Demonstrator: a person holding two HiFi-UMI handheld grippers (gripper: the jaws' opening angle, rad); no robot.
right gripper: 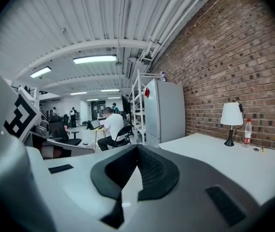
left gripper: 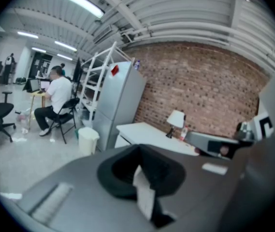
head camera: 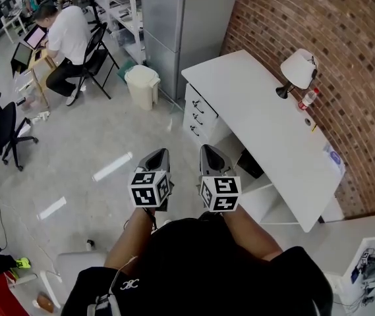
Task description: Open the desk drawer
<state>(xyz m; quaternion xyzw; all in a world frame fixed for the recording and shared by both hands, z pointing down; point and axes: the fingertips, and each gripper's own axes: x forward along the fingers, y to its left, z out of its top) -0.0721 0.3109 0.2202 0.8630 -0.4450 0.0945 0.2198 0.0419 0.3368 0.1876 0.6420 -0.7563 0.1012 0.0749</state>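
- Drawers (head camera: 196, 116), three in a stack with dark handles, sit shut in the end of the white table (head camera: 266, 130) nearest the tall grey cabinet (head camera: 180, 25). Their fronts face the floor (head camera: 101, 143).
- Left gripper (head camera: 158, 154) is clenched on nothing and hovers over the floor, apart from the drawers.
- Right gripper (head camera: 209, 151) hangs just beside it, jaws pressed together and empty, near the table's front edge and pointing toward the drawer end.
- Table's long back edge runs along the brick wall (head camera: 345, 38). A lamp (head camera: 298, 70) and a bottle (head camera: 308, 99) stand close to that edge.
- White bin (head camera: 141, 86) stands on the floor beside the cabinet, near the table's drawer-end corner.
- Floor in front of the drawer fronts gives open room between them and both grippers.
- Seated person (head camera: 65, 41) and black office chair (head camera: 2, 133) are well apart from the table, toward the far side of the floor.
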